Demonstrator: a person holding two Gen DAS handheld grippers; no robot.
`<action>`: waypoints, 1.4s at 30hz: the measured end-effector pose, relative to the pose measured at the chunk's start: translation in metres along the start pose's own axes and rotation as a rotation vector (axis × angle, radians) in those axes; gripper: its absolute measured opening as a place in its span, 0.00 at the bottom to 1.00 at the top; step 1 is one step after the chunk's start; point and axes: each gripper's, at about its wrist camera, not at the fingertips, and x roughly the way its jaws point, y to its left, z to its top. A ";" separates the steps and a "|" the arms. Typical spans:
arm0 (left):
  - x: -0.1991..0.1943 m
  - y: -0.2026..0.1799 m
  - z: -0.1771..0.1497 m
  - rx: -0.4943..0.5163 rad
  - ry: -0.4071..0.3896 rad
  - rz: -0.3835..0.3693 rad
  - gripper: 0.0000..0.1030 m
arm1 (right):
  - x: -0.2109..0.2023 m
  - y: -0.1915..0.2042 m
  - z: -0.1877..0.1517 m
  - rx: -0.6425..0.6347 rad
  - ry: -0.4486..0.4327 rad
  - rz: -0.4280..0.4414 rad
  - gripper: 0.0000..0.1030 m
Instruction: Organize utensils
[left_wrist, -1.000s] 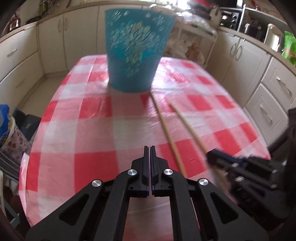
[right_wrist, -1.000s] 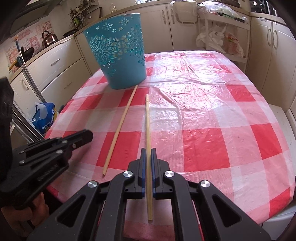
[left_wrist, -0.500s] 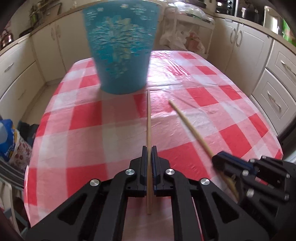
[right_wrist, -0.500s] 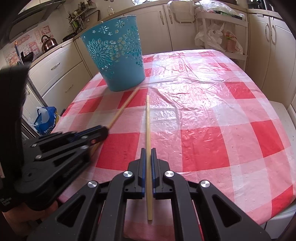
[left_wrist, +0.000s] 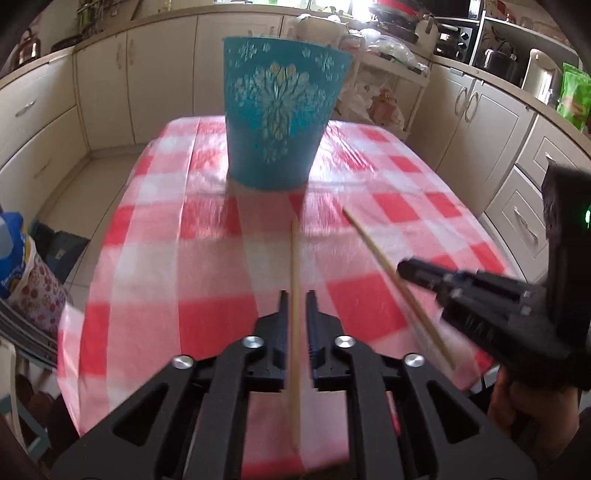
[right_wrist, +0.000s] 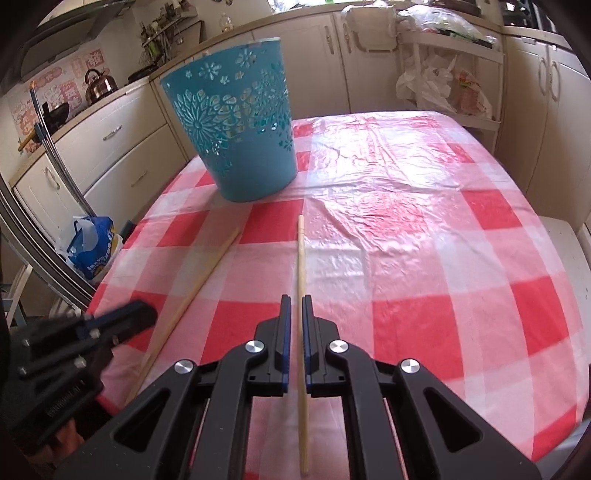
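Two long wooden chopsticks are held above a red-and-white checked table. My left gripper (left_wrist: 295, 295) is shut on one chopstick (left_wrist: 294, 266), which points at a teal cut-out bucket (left_wrist: 279, 110) standing upright at the far end. My right gripper (right_wrist: 296, 299) is shut on the other chopstick (right_wrist: 301, 258), pointing just right of the bucket (right_wrist: 236, 136). Each view shows the other gripper with its chopstick: the right gripper (left_wrist: 410, 267) with its stick (left_wrist: 384, 262), the left gripper (right_wrist: 144, 314) with its stick (right_wrist: 199, 280).
The checked tablecloth (right_wrist: 424, 229) is shiny plastic. Cream kitchen cabinets (left_wrist: 107, 81) ring the table. A blue bag (right_wrist: 92, 247) stands on the floor at the left. A white rack with plastic bags (right_wrist: 443, 85) stands behind the table.
Both chopsticks have been lifted off the table. The left gripper closed on its chopstick, rose and pulled back from the bucket. The right gripper rose with its chopstick too.
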 end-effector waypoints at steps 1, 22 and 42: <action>0.004 0.000 0.007 0.002 0.000 0.002 0.21 | 0.003 0.001 0.002 -0.010 0.004 -0.003 0.15; 0.077 -0.025 0.043 0.095 0.077 0.031 0.30 | 0.028 0.004 0.018 -0.114 0.032 -0.099 0.16; 0.079 -0.036 0.041 0.158 0.081 0.089 0.38 | 0.023 -0.001 0.014 -0.128 0.021 -0.139 0.06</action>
